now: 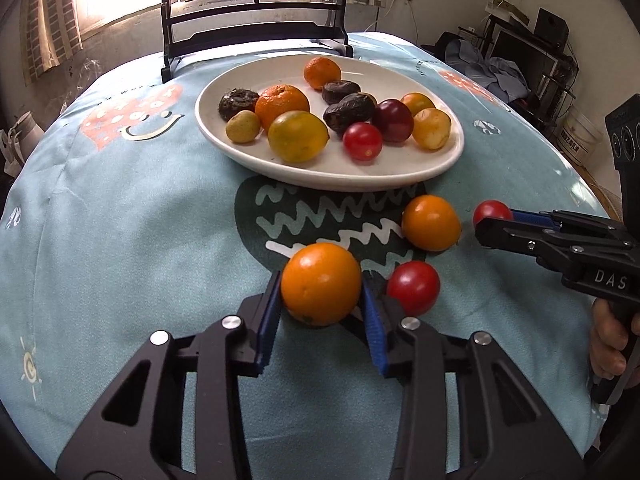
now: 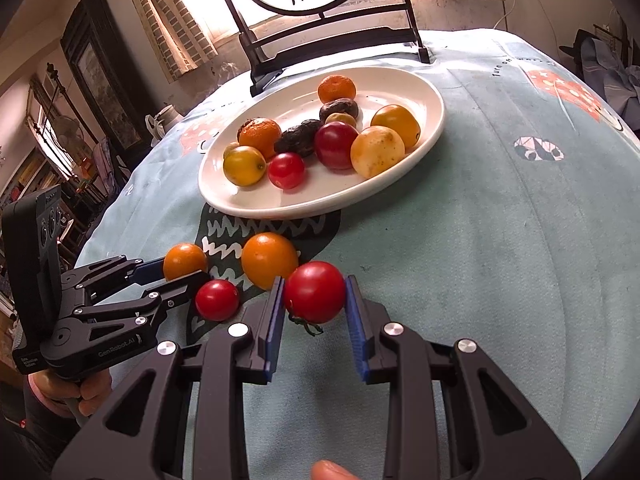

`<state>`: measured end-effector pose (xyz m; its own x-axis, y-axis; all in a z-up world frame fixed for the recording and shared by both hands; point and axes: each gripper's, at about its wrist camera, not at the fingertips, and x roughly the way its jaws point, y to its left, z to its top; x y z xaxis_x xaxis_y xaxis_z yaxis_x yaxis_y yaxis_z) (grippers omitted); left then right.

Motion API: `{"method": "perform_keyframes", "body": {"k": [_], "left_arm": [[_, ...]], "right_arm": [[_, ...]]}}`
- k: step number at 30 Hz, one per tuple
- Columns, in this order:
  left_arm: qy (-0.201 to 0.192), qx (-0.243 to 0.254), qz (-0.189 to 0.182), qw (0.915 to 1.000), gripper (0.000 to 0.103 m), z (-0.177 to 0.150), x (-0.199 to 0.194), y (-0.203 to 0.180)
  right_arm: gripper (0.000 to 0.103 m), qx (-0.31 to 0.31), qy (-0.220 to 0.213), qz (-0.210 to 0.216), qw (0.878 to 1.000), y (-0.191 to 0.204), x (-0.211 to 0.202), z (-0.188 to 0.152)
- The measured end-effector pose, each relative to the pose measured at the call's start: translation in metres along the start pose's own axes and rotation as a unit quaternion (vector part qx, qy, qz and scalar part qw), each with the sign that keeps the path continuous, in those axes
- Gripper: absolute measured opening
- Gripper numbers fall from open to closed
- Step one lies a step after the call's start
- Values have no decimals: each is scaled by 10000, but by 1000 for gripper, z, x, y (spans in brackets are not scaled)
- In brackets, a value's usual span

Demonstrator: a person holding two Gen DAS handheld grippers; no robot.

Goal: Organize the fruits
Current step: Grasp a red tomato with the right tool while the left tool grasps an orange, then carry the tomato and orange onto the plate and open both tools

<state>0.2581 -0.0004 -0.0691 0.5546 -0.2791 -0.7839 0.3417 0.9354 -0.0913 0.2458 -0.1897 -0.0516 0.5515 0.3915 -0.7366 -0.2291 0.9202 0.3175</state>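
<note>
A white oval plate (image 1: 248, 80) (image 2: 400, 76) holds several fruits: oranges, yellow fruits, red tomatoes and dark wrinkled fruits. My left gripper (image 1: 322, 300) (image 2: 180, 276) is shut on an orange fruit (image 1: 320, 284) (image 2: 184, 260) on the cloth in front of the plate. My right gripper (image 2: 315, 308) (image 1: 494, 220) is shut on a red tomato (image 2: 315, 292) (image 1: 491, 210). Loose between them lie another orange fruit (image 1: 431, 222) (image 2: 270, 260) and a second red tomato (image 1: 413, 288) (image 2: 217, 300).
The table has a light blue printed cloth (image 1: 120, 220) (image 2: 500, 260). A black wooden stand with a round painted panel (image 1: 256, 12) (image 2: 320, 32) stands behind the plate. Room clutter lies beyond the table edges.
</note>
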Motion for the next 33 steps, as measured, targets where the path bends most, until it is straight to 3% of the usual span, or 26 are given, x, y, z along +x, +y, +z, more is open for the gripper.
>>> {"method": "perform_keyframes", "body": {"k": [12, 17, 19, 25, 33], "left_arm": [[-200, -42, -50, 9998, 38, 0, -13, 0], [-339, -220, -308, 9987, 38, 4, -23, 3], [-396, -353, -455, 9976, 38, 16, -25, 6], [-645, -461, -264, 9965, 38, 75, -14, 16], [-505, -554, 96, 9971, 38, 137, 39, 25]], "right_arm": [[30, -408, -235, 107, 9988, 15, -8, -3], [30, -448, -431, 359, 9974, 19, -15, 2], [30, -347, -529, 470, 9969, 18, -15, 12], [30, -246, -1187, -83, 9926, 9, -5, 64], [30, 38, -1106, -348, 9932, -21, 41, 107]]}}
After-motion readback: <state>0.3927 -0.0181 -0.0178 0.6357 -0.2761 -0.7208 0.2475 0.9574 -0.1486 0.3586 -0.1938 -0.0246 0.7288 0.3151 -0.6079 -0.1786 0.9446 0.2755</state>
